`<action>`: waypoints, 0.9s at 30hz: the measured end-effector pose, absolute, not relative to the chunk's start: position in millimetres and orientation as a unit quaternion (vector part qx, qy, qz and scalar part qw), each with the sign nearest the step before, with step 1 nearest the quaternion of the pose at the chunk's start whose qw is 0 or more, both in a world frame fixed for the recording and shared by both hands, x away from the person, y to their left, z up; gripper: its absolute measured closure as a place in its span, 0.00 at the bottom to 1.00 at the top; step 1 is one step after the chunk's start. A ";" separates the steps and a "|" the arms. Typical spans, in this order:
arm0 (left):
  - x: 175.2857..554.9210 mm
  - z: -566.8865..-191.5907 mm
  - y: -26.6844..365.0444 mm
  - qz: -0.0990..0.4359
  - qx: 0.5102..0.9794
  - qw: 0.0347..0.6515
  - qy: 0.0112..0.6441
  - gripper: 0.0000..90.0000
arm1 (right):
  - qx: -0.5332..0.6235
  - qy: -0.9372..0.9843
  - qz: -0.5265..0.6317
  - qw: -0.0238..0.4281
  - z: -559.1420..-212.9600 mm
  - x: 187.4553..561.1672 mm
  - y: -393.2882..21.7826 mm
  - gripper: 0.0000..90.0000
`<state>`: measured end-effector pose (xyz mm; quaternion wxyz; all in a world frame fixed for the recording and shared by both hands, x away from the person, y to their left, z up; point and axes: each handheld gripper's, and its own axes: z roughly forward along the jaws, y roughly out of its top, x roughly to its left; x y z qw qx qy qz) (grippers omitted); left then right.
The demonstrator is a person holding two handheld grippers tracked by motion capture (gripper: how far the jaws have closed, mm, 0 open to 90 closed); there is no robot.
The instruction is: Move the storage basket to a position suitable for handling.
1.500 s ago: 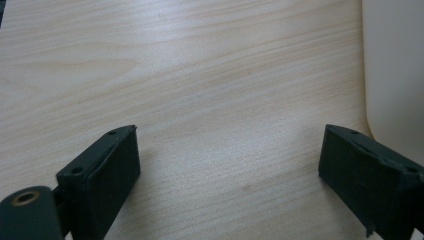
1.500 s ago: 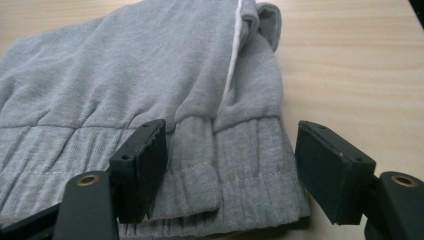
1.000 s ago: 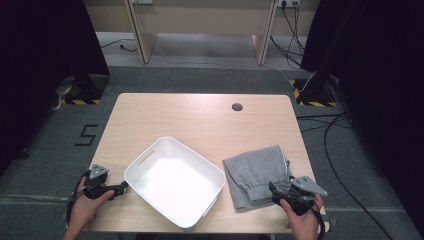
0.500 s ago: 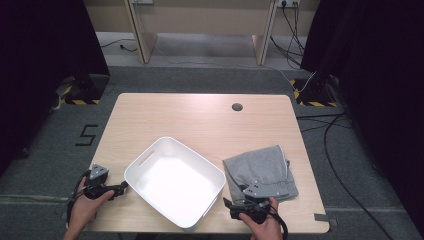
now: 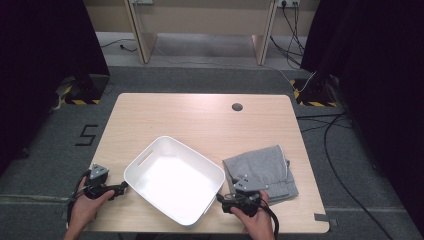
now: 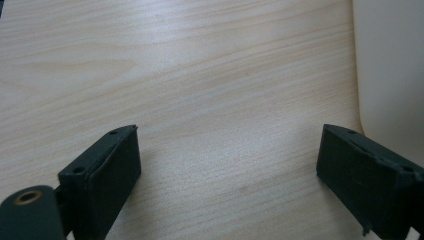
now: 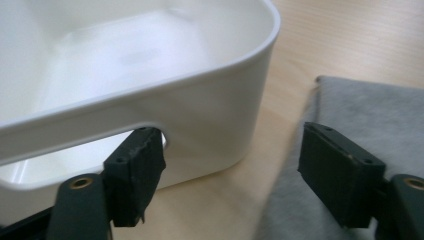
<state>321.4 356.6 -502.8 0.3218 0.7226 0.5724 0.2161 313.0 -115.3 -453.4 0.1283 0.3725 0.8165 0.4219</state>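
A white plastic tub (image 5: pixel 172 177) sits empty at the front middle of the wooden table (image 5: pixel 200 120). A folded grey cloth (image 5: pixel 262 170) lies to its right. My right gripper (image 5: pixel 220 200) is low at the tub's right end, open, pointing left at the tub wall (image 7: pixel 200 115) and its handle slot, with the grey cloth (image 7: pixel 350 115) under its right jaw. My left gripper (image 5: pixel 122 188) rests open at the tub's left corner, over bare wood (image 6: pixel 215 100), with the tub wall (image 6: pixel 395 75) at the right edge of its view.
A round cable hole (image 5: pixel 237 106) is in the table's back right. Beyond the table are grey carpet, wooden furniture legs and cables (image 5: pixel 340 130). The number 5 (image 5: pixel 86 135) is marked on the floor at left.
My right gripper has swung from the cloth's right front corner leftwards to the tub's right end. The left gripper has stayed put.
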 end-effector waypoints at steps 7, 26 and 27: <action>321.4 -502.8 356.7 0.217 0.723 0.321 0.572 0.11 | 0.395 0.805 0.420 0.138 -456.8 359.9 -111.7 0.34; 314.1 -501.7 352.1 0.200 0.751 0.342 0.529 0.17 | 0.406 0.824 0.376 0.118 -438.5 358.1 -107.2 0.28; 310.3 -500.9 349.0 0.204 0.760 0.347 0.511 0.18 | 0.398 0.830 0.374 0.115 -438.4 351.8 -106.3 0.28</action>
